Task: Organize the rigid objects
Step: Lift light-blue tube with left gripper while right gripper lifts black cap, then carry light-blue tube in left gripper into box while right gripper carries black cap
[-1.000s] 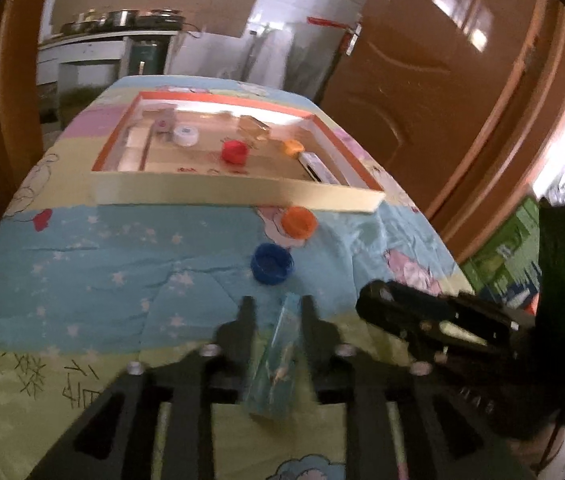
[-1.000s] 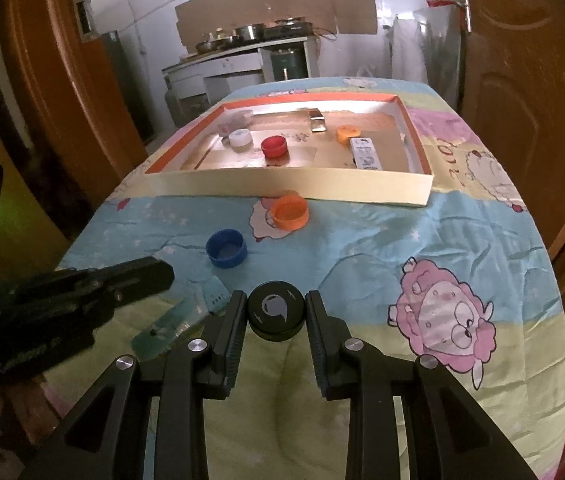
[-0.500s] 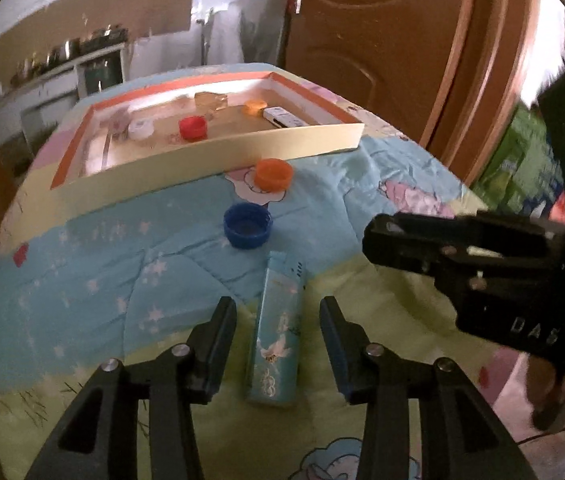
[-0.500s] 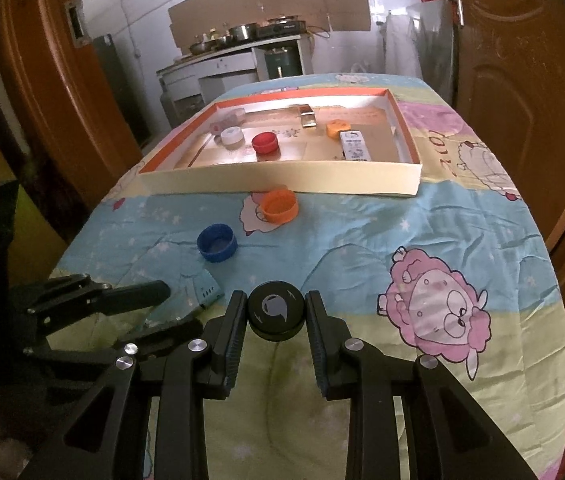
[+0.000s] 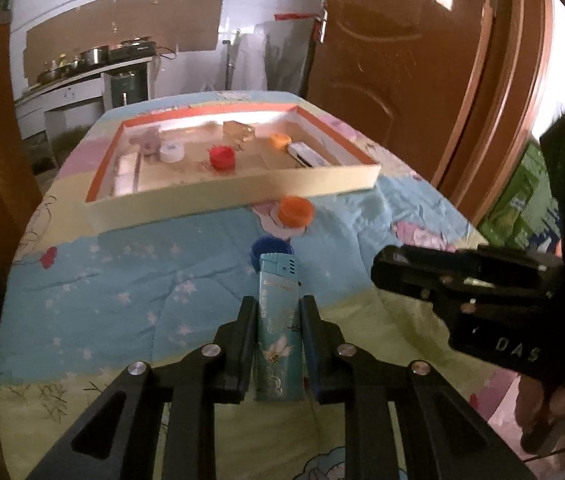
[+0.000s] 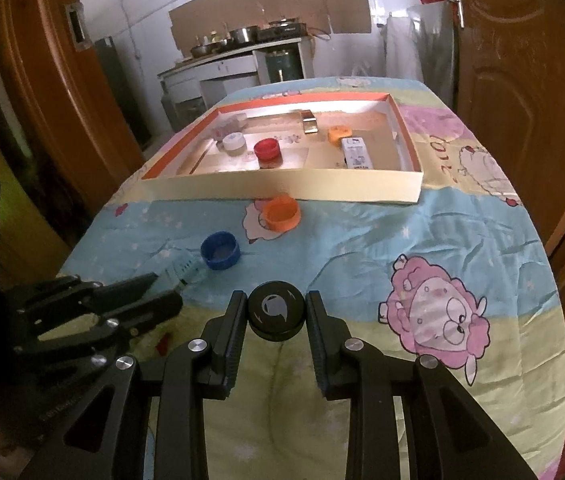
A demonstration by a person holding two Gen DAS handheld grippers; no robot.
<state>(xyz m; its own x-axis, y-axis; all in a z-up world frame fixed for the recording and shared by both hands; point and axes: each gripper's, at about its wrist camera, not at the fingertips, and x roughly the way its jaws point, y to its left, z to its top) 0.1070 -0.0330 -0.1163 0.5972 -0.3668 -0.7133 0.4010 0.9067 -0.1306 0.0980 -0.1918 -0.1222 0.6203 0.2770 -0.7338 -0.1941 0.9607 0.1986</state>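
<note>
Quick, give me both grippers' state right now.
Left gripper: jaws just closed on the teal lighter, holding it.
Right gripper: jaws closed on the round black cap, holding it.

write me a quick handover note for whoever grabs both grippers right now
Left gripper: jaws have just been closing, now shut on the teal lighter.
Right gripper: shut on the black round cap.
Loose on the blanket: orange cap just in front of the tray, blue cap nearer.
Already in the tray: red cap, white cap, small orange piece, white stick-shaped item.
Left, probably: carry lighter and black cap to the tray, then the two loose caps.
</note>
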